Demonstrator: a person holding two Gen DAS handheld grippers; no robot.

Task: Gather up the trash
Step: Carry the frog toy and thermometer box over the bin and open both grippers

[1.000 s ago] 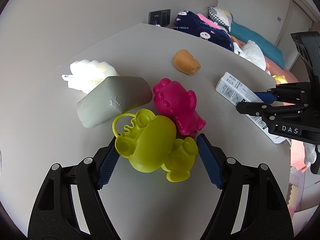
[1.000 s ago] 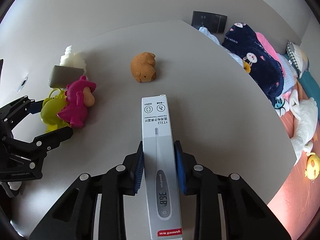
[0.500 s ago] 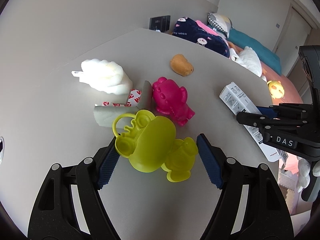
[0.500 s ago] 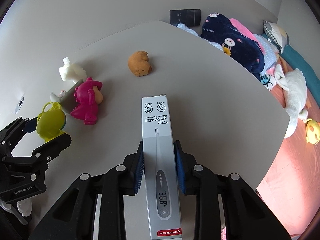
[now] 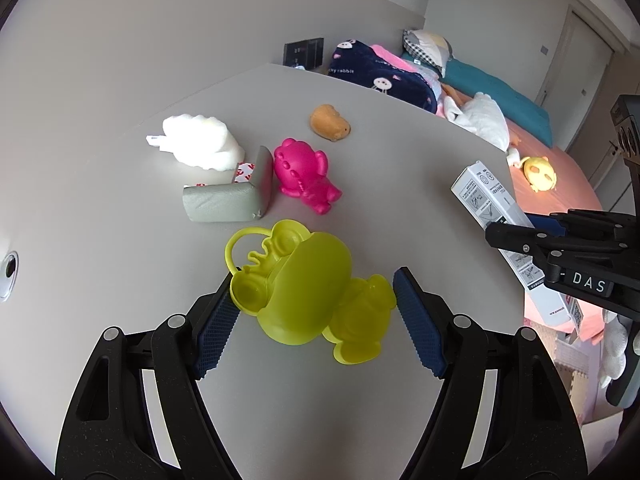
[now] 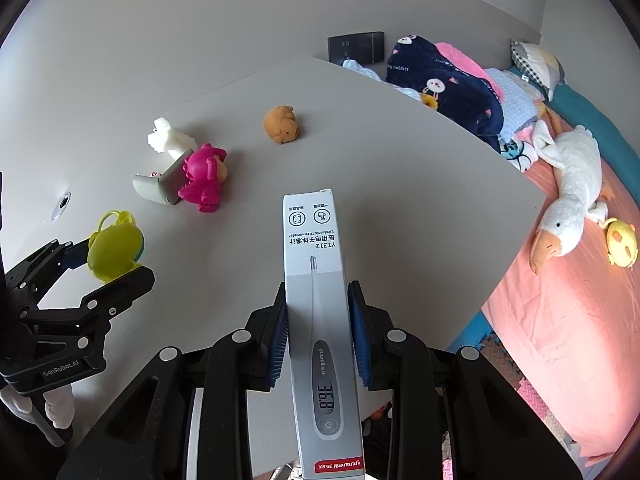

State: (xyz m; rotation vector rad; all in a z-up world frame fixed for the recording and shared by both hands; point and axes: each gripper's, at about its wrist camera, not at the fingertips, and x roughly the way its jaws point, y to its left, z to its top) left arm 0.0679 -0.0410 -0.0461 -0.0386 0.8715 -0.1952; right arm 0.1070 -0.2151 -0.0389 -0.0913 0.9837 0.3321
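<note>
Two items in hand, both lifted off the desk. Right gripper: jaws clamped on the long sides of a grey-and-white thermometer box, held lengthwise and jutting out over the near edge of the desk. Left gripper: jaws spread wide around a yellow-green plastic toy, left pad touching it, right pad just at its edge; toy apparently raised above the desk in the right wrist view, so probably gripped, though only lightly.

Left on the desk, grouped at the far left: a crumpled grey wrapper with a red-and-white printed inside, a white fluffy lump just behind it, and a pink plastic toy touching the wrapper's right side. Farther off, alone, a small orange figure.

No bin or bag visible in either view, so nothing shown as deposited. Judged from this: pick-up of two pieces done, drop-off pending, and at least the wrapper and the white lump yet to be gathered. Unclear which toys count as trash.
</note>
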